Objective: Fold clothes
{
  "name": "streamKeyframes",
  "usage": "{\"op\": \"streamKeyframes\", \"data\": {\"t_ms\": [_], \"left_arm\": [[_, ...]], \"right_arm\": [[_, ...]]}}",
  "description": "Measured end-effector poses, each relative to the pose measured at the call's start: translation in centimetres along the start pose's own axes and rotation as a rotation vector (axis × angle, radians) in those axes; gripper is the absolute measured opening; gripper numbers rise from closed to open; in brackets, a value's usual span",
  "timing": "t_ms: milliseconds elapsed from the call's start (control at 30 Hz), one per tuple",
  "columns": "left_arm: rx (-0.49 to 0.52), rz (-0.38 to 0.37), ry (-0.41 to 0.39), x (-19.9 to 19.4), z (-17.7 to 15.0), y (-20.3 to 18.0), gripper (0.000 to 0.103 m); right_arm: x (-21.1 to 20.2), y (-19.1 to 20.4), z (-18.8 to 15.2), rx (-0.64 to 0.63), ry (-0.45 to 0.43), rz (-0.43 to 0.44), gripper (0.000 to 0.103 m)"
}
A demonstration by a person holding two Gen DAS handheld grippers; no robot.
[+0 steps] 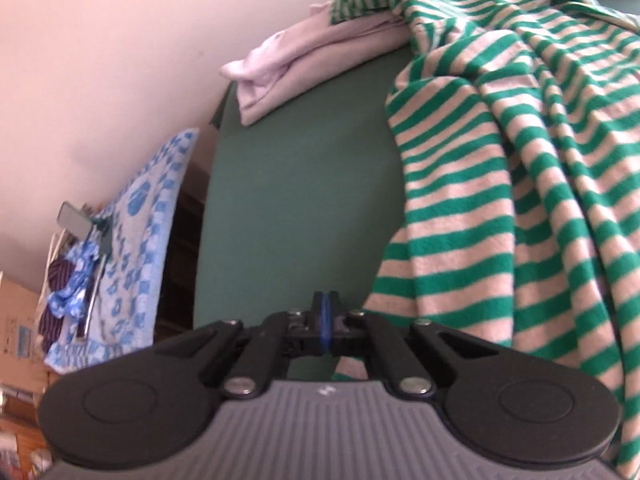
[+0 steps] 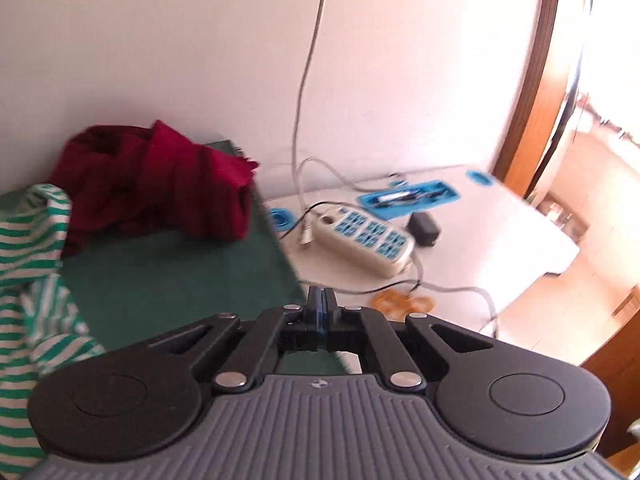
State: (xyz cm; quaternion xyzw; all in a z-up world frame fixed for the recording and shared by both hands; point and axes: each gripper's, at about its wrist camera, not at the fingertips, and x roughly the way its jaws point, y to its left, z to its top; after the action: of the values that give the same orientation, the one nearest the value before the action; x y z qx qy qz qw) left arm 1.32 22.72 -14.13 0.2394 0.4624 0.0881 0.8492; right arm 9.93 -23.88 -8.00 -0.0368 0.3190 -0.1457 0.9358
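Both your grippers' jaws closed and empty, the soft, limp green-and-pink striped knit garment (image 1: 520, 184) awaits pinching at its hem.

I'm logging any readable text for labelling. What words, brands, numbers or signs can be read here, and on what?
No text can be read.
Left gripper body: a small pale emblem, too small to read.
Right gripper body: the same small emblem, unreadable.
Cardboard box: a bluish printed label, too blurred.
Power strip: no legible markings.

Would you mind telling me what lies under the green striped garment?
The striped garment lies crumpled on the green table cover, its upper edge overlapping a folded pale pink garment. Anything beneath its folds is hidden.
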Motion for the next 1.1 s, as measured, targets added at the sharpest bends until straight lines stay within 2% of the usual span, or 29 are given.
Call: {"op": "streamKeyframes", "data": {"t_ms": [33,67,100,167,200,267,333,367,400,433,500,567,600,667,733,800,867,933,1000,1033,1067,1100], "left_arm": [[-0.002,0.022,0.009,0.4,0.3,0.1,0.0],[-0.027,0.035,0.023,0.9,0.5,0.7,0.0],[-0.053,0.048,0.038,1.4,0.7,1.4,0.0],[-0.103,0.074,0.068,2.4,1.1,2.7,0.0],[-0.13,0.079,0.078,2.7,1.2,3.4,0.0],[-0.209,-0.006,0.054,1.6,1.4,4.9,0.0],[-0.241,-0.075,0.005,-0.1,1.6,5.4,0.0],[-0.215,-0.083,-0.024,-1.0,1.9,4.8,0.002],[-0.191,-0.091,-0.052,-1.9,2.1,4.2,0.011],[-0.174,-0.1,-0.065,-2.2,2.5,3.5,0.014],[-0.155,-0.142,-0.058,-2.3,3.2,2.0,0.016],[-0.13,-0.127,-0.051,-2.0,3.8,0.1,0.016],[-0.121,-0.118,-0.041,-1.7,4.0,-0.7,0.016],[-0.112,-0.117,-0.019,-1.0,4.2,-1.5,0.015],[-0.099,-0.095,-0.012,-0.7,4.3,-2.0,0.015],[-0.109,-0.098,-0.004,-0.4,4.4,-1.8,0.015],[-0.11,-0.09,0.013,0.2,4.5,-1.8,0.015],[-0.091,-0.062,0.009,0.6,4.5,-2.1,0.017],[-0.083,-0.05,0.007,0.7,4.5,-1.9,0.021],[-0.083,-0.045,0.005,0.7,4.4,-1.7,0.023],[-0.084,-0.041,0.004,0.8,4.4,-1.6,0.024],[-0.091,-0.038,0.005,0.9,4.3,-1.4,0.024]], "right_arm": [[1.2,-0.4,0.0,0.009,0.008,-0.014,0.0],[2.0,-0.9,-0.1,0.05,0.039,0.027,0.0],[2.2,-1.4,-0.4,0.104,0.085,0.138,0.001],[2.2,-1.8,-1.1,0.164,0.158,0.342,0.018],[1.4,-0.7,-1.8,0.063,0.149,0.393,0.024],[-0.3,1.5,-3.4,-0.139,0.129,0.495,0.047],[-2.1,3.8,-4.9,-0.343,0.108,0.593,0.061],[-2.6,4.8,-5.7,-0.443,0.094,0.624,0.062],[-2.5,5.4,-6.4,-0.537,0.073,0.618,0.063],[-2.2,6.0,-7.0,-0.619,0.054,0.607,0.063],[-0.8,5.7,-7.2,-0.657,0.042,0.609,0.058],[0.3,4.6,-6.2,-0.585,0.072,0.644,0.008],[0.3,4.1,-5.4,-0.513,0.069,0.646,0.007],[0.2,2.4,-3.9,-0.418,0.039,0.638,0.007],[0.7,1.2,-2.9,-0.377,0.008,0.576,0.007],[2.5,0.1,-2.1,-0.292,0.028,0.515,0.007],[4.8,-0.5,-2.0,-0.23,0.03,0.371,0.004],[6.9,-1.8,-2.1,-0.128,0.081,0.311,0.006],[7.5,-4.0,-2.4,-0.005,0.167,0.382,0.011],[7.1,-4.7,-2.7,0.029,0.201,0.411,0.018],[6.4,-5.3,-3.3,0.051,0.238,0.44,0.03],[5.6,-5.7,-3.9,0.068,0.268,0.463,0.038]]}}
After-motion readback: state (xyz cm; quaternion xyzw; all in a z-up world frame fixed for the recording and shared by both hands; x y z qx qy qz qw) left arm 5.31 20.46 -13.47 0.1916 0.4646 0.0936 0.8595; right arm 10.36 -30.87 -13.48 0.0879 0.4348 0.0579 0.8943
